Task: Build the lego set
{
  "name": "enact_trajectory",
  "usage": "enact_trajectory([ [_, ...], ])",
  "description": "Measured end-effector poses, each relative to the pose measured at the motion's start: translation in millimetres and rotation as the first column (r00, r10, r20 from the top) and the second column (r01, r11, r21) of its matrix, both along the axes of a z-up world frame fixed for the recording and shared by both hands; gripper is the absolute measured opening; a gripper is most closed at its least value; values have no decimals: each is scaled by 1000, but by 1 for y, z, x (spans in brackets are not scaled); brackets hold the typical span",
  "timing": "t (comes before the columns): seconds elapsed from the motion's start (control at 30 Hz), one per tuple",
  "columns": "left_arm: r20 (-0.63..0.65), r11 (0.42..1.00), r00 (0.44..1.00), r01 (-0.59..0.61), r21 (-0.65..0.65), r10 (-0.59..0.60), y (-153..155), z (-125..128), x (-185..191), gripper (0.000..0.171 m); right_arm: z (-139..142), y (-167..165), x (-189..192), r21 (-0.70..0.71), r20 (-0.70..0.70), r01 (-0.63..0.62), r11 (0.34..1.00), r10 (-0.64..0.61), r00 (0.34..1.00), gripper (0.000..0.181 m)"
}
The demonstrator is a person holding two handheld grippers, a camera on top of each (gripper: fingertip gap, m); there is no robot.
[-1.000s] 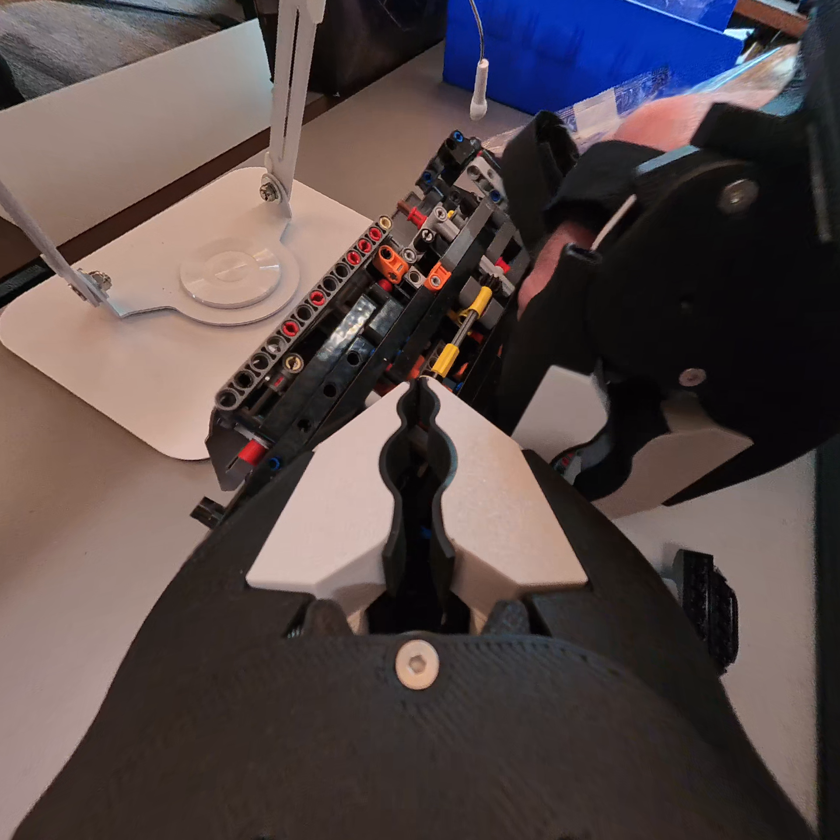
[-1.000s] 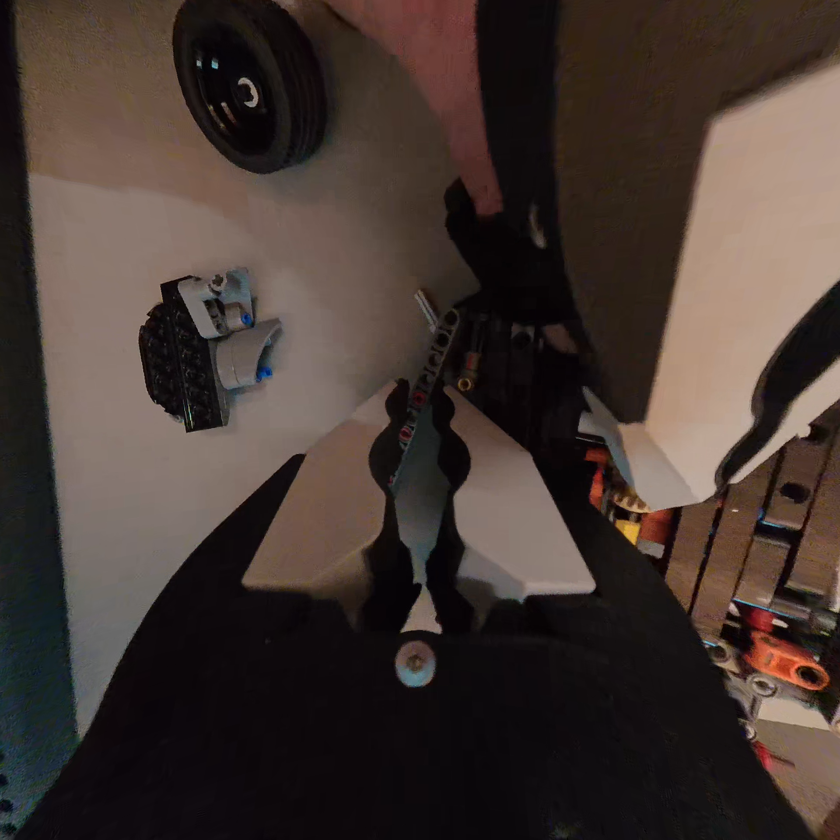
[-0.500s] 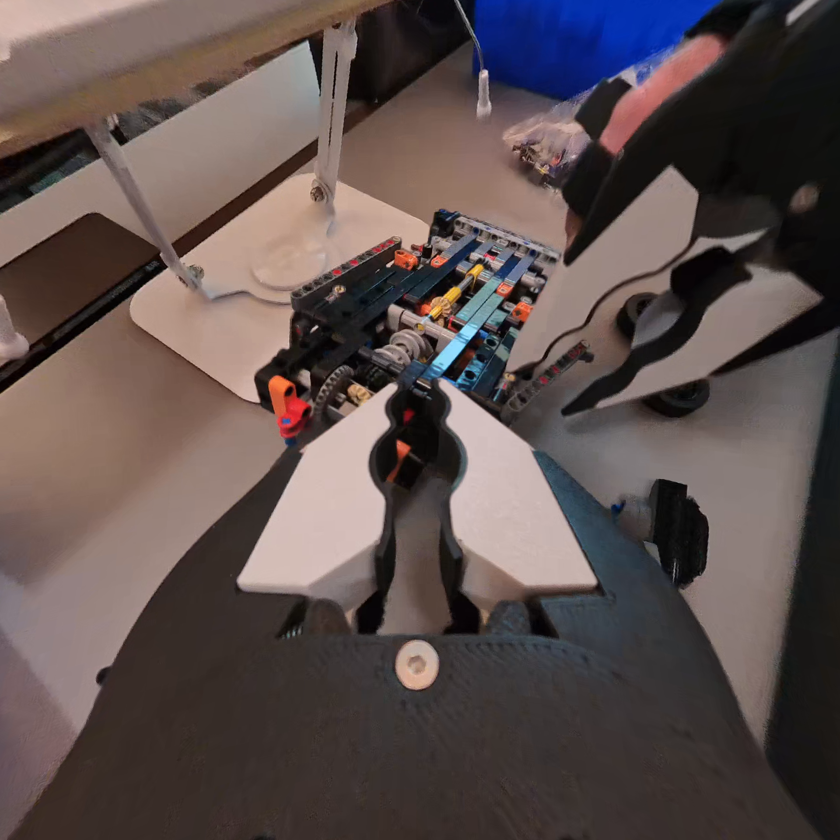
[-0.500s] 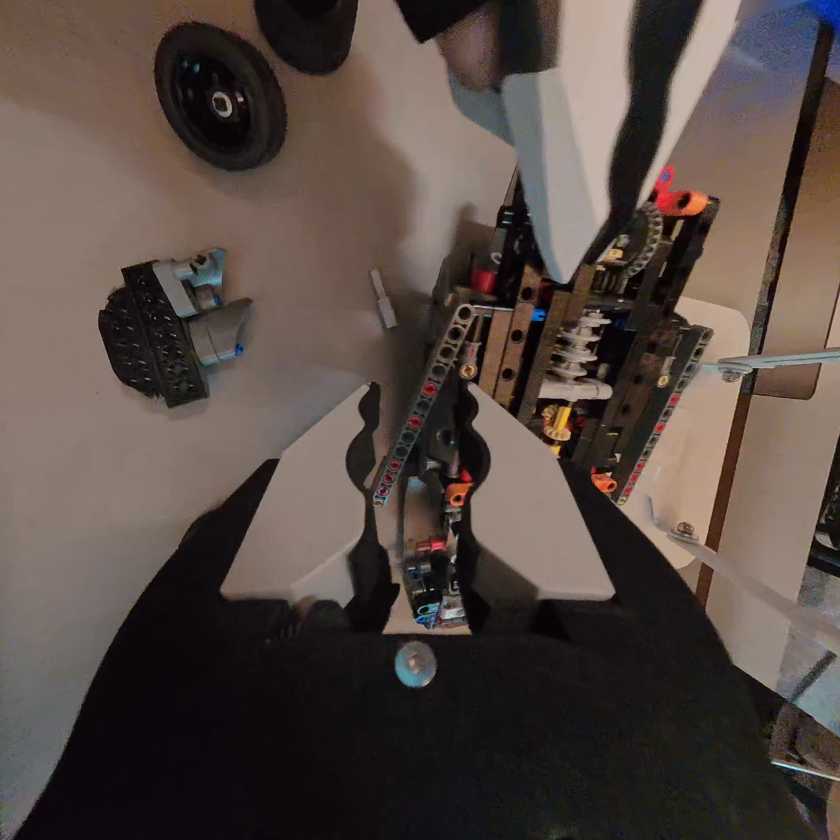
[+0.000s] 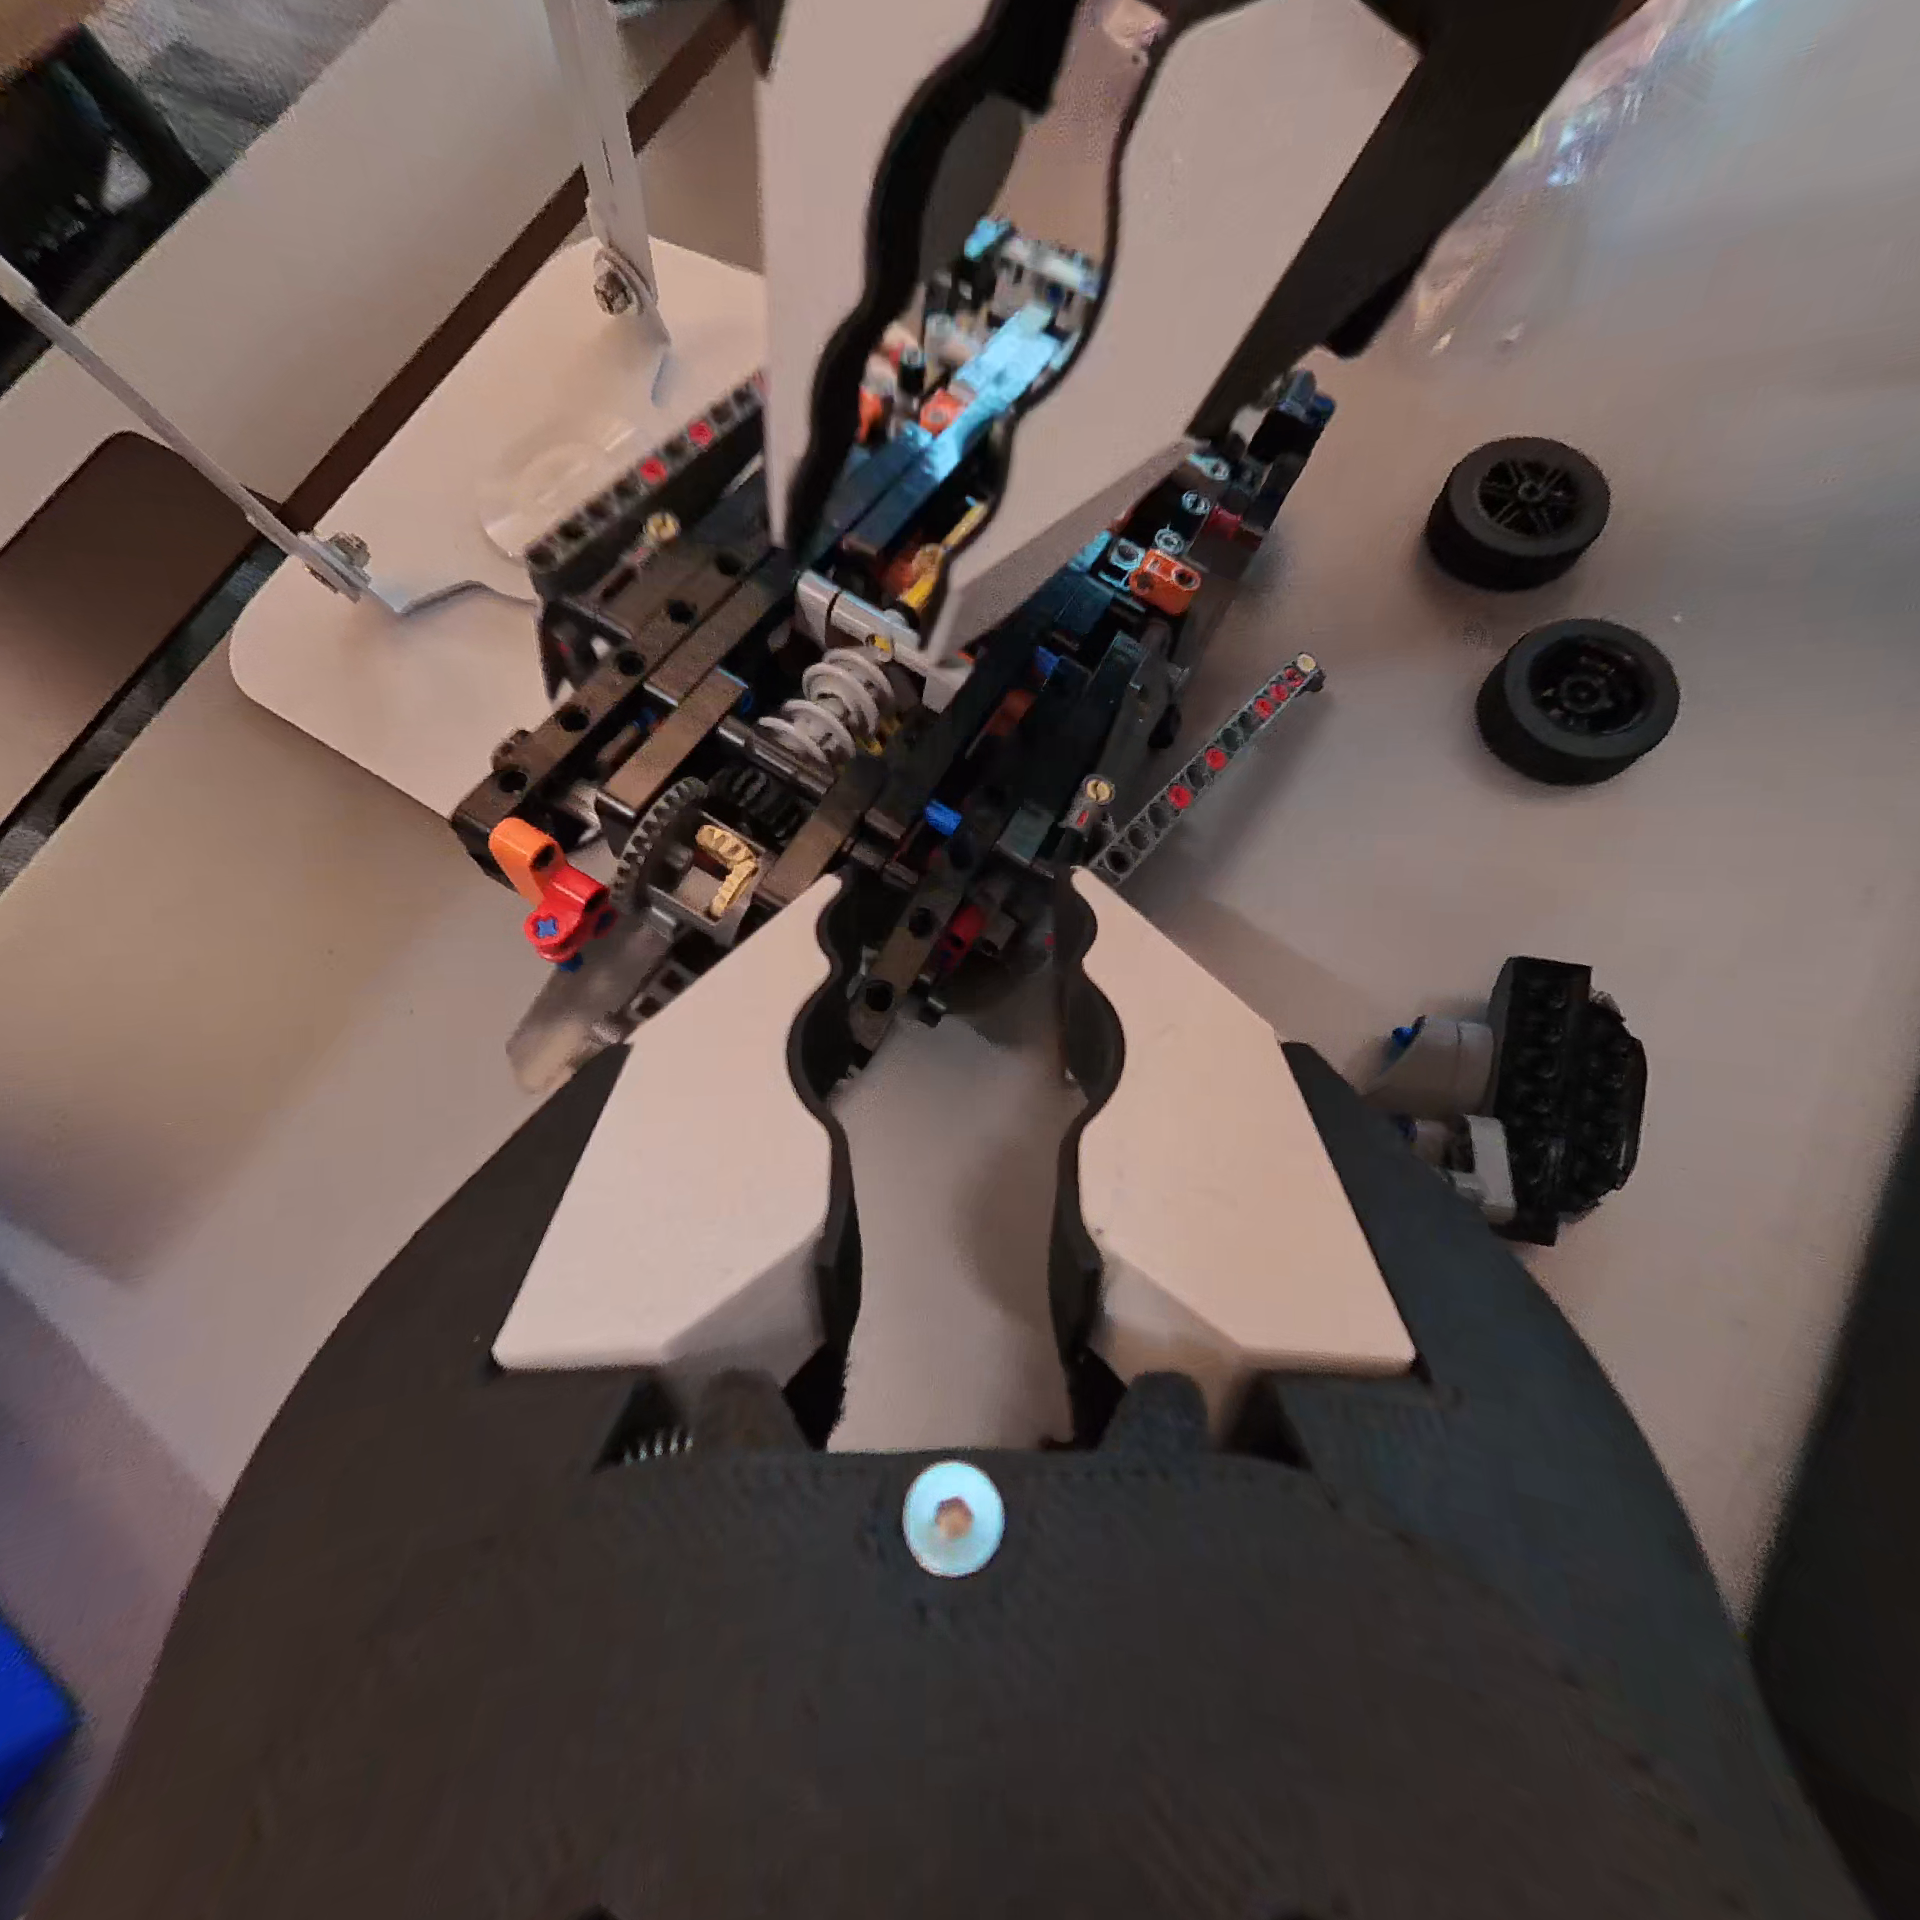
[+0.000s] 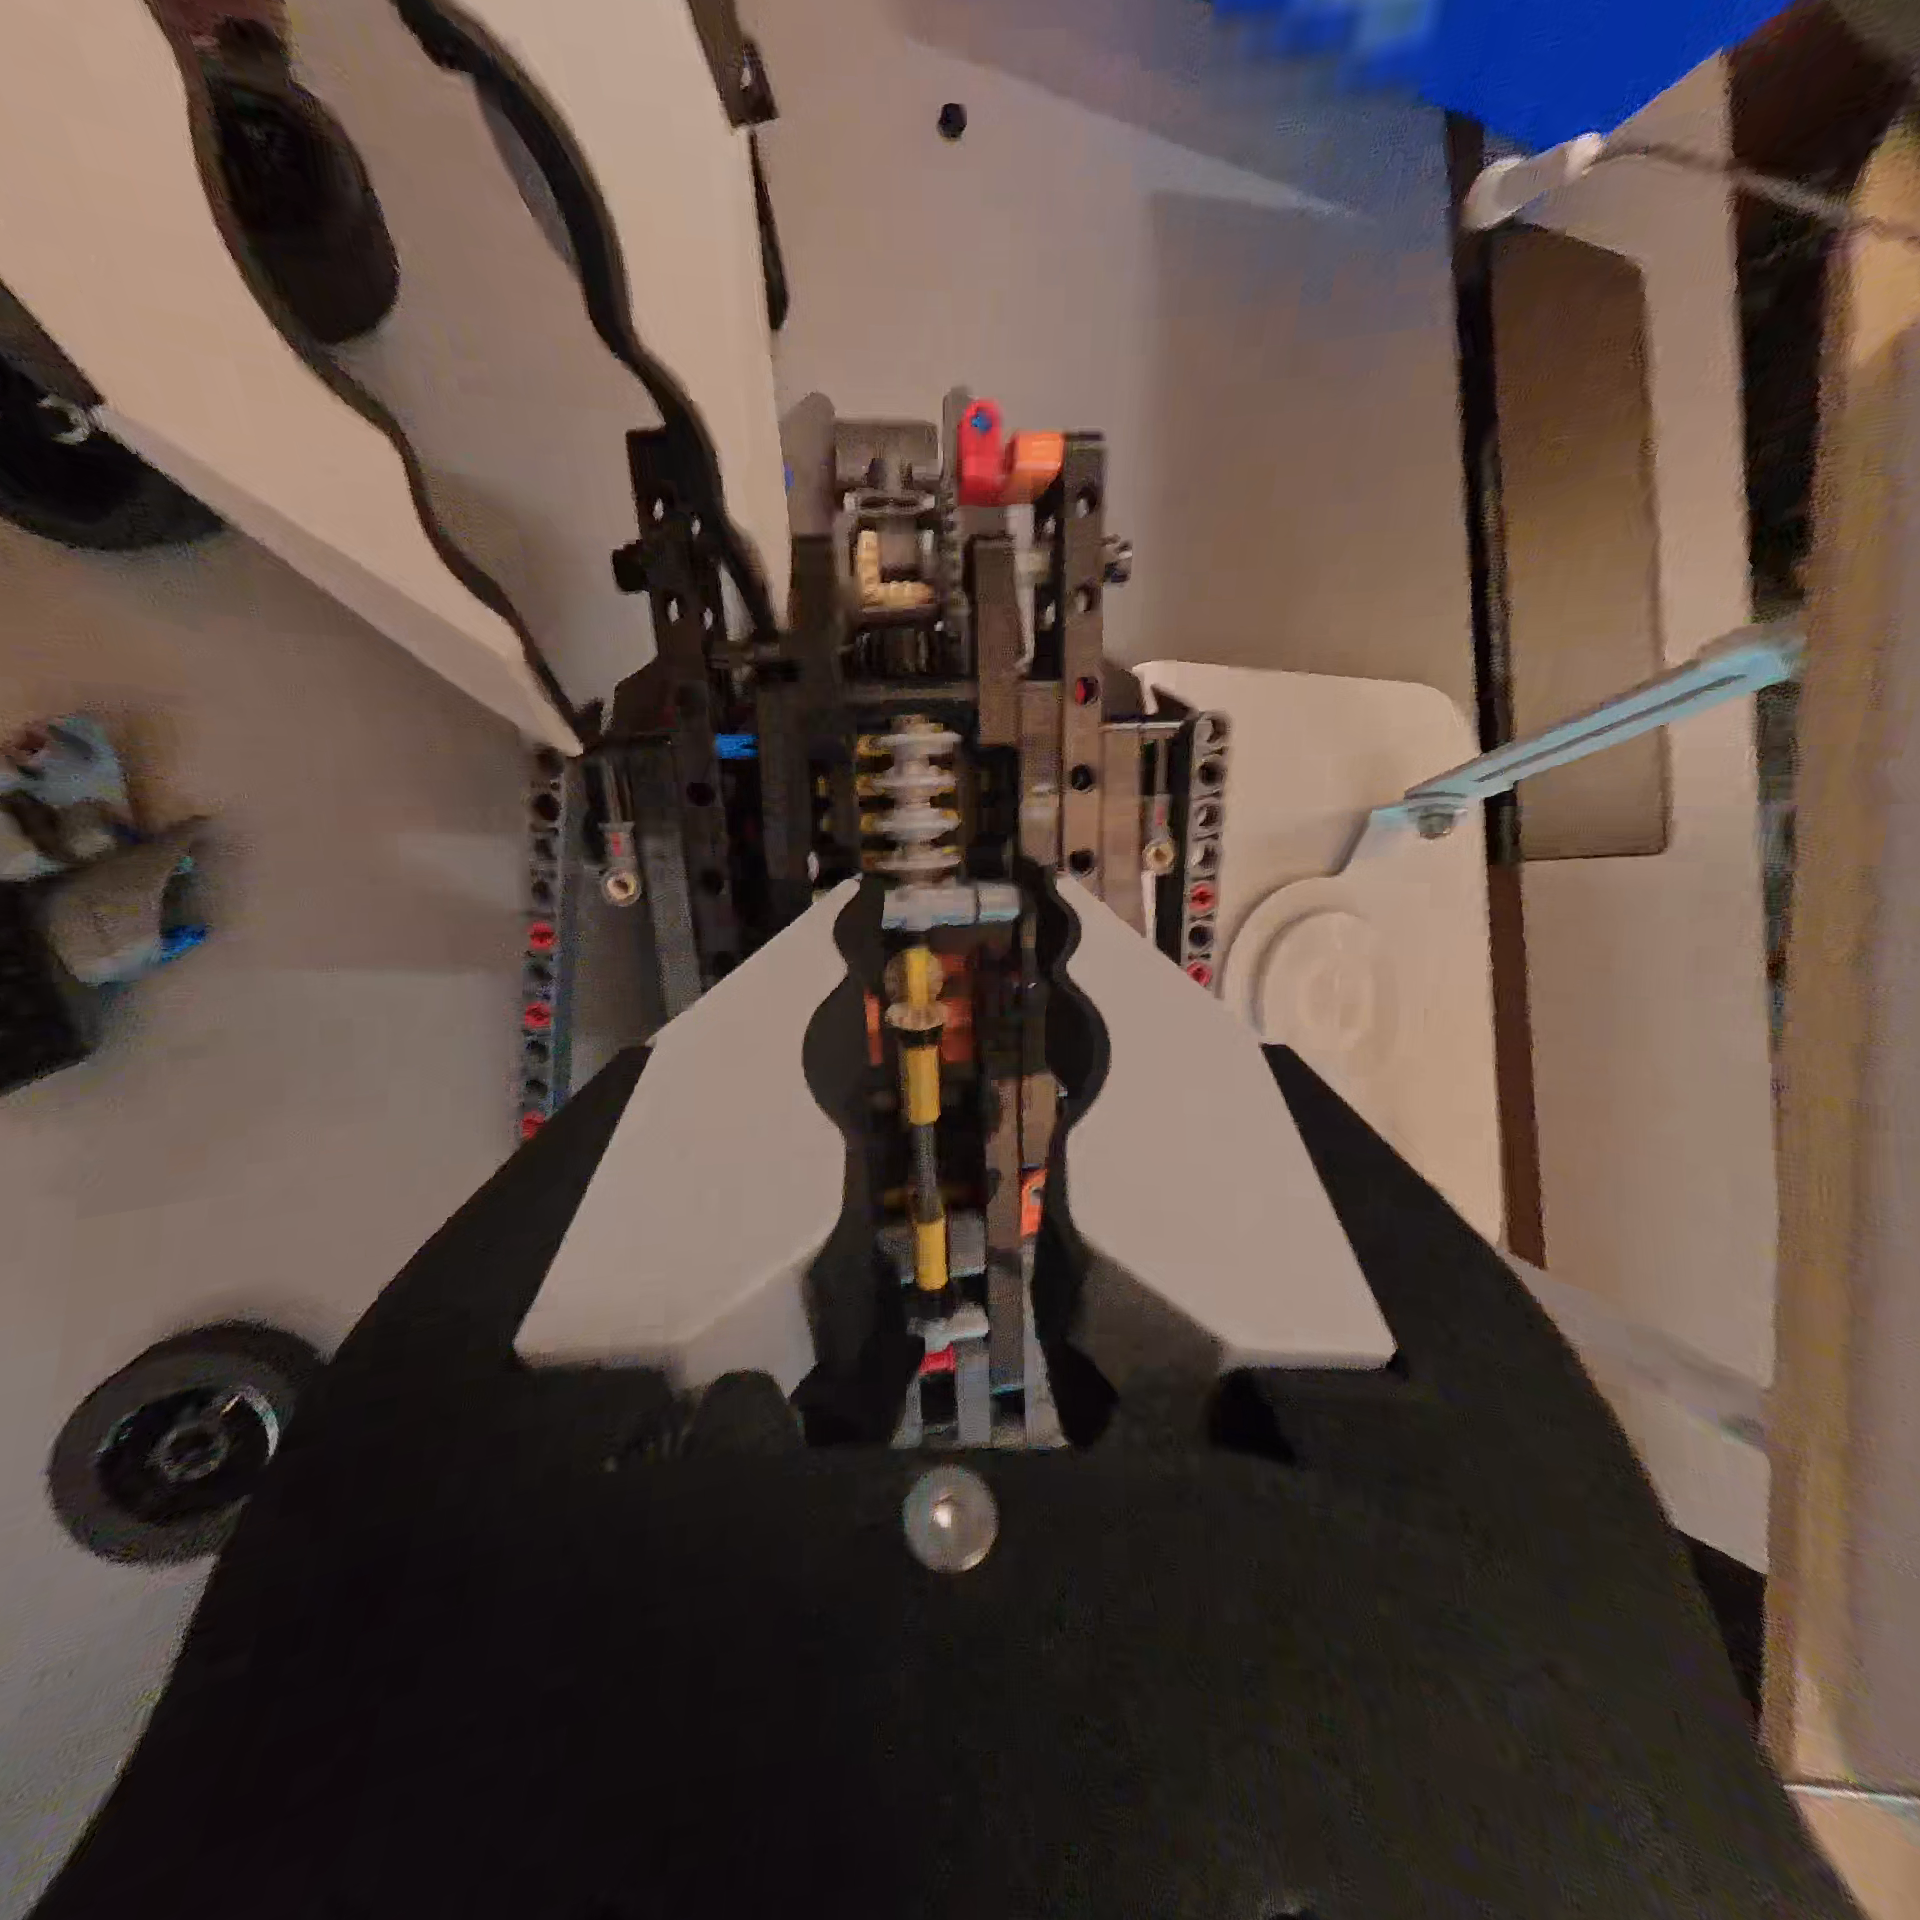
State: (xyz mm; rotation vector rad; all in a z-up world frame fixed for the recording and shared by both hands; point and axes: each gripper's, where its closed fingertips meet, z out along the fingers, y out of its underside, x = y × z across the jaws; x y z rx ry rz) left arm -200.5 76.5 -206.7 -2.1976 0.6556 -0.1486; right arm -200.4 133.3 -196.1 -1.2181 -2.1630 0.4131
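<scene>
My left gripper [image 5: 951, 935] and right gripper [image 6: 961, 904] both hang released, fingers apart over the lego chassis [image 5: 831, 675] on the bench [image 5: 260, 1039]. Frame and gearing look assembled; beside the chassis, two wheels [image 5: 1576, 699] and a subassembly [image 5: 1527, 1101] remain unattached.

The table [image 5: 260, 1039] is carrying the lego chassis [image 5: 831, 727] and a white stand base [image 5: 416, 665]. Two black wheels [image 5: 1517, 514] and a small subassembly [image 5: 1538, 1101] are lying beside the chassis.
</scene>
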Motion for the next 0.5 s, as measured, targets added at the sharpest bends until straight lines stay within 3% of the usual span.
enact_trajectory([
  [0.13,-52,999,999,-8,-37,6,0,-14,-5,24,13,7,-17,49,-70,15,999,-11,997,25],
  [0.23,-63,999,998,-12,-48,9,2,-19,-5,24,5,14,-27,88,-42,9,996,-5,999,32],
  [0.3,-76,997,997,-14,-75,8,0,-26,-7,21,6,19,-34,121,-37,38,992,-34,999,54],
  [0.5,-60,998,998,-22,-65,18,3,-29,-7,17,1,15,-33,199,85,-58,978,42,996,59],
])
